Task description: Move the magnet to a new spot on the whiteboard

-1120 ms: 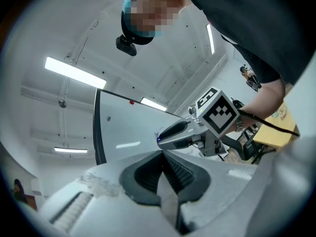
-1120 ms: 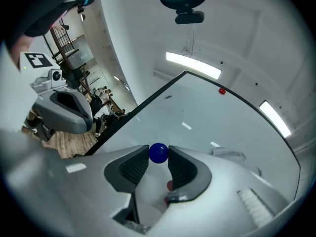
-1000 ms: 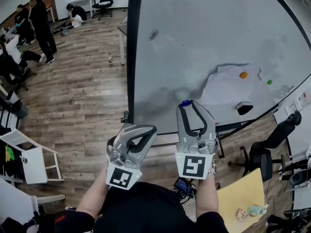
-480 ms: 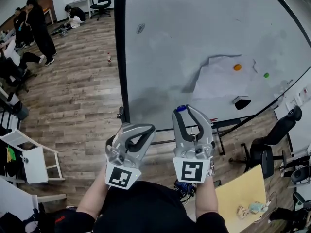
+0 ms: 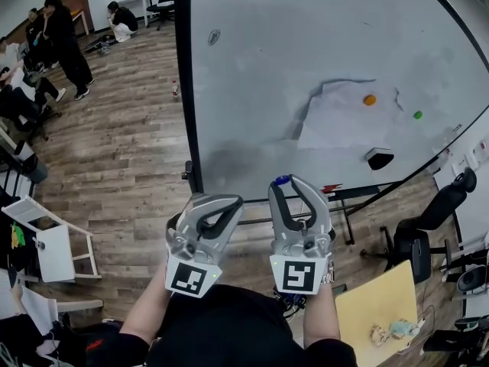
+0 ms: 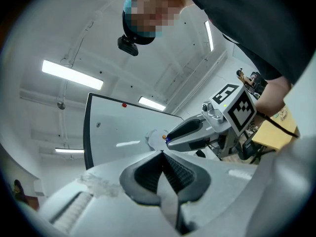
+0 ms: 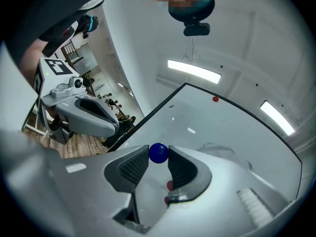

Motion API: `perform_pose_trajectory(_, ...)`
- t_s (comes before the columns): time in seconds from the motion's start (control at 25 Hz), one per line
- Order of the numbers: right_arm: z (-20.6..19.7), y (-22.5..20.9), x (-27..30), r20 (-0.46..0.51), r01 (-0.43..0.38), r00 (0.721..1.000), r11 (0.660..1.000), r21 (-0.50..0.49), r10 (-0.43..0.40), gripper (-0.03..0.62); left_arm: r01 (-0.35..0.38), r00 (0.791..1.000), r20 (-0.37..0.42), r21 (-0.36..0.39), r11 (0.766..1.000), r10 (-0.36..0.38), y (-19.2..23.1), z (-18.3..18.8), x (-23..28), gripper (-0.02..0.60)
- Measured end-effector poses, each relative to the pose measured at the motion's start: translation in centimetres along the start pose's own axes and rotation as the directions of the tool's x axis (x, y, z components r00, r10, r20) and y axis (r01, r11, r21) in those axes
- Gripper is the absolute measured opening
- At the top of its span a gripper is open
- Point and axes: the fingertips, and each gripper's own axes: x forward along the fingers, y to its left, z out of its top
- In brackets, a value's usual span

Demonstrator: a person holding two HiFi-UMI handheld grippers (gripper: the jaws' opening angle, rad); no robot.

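The right gripper (image 5: 293,183) has its jaws clamped on a small round blue magnet (image 7: 158,153) at their tips, held before the lower edge of the large grey-white whiteboard (image 5: 306,44). Whether the magnet touches the board cannot be told. Just beside it, the left gripper (image 6: 162,154) has its jaws pressed together, empty.

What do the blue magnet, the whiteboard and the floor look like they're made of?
Magnet: smooth, evenly blue ball, probably a plastic shell.
Whiteboard: glossy white coated panel, possibly steel, with glare streaks on it and a dark frame.
Floor: wood or wood-look laminate, going by the plank seams and brown grain.
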Motion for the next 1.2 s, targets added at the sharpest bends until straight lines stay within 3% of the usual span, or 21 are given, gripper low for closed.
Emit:
perform_pose_trajectory(0.72, 1.2, 1.6, -5.9, 0.011, -0.037, 0.999, 0.999, 0.027, 0.036, 0.126, -0.034, 0.999, -0.034, 0.013, 0.999, 0.034, -3.1, 2.6, -2.3, 0.002)
perform_pose_trajectory(1.2, 1.7, 2.1, -6.9, 0.023, -0.065, 0.998, 0.998, 0.004, 0.065, 0.126, -0.053, 0.998, -0.042, 0.021, 0.998, 0.054, -3.9, 3.5, -3.2, 0.002)
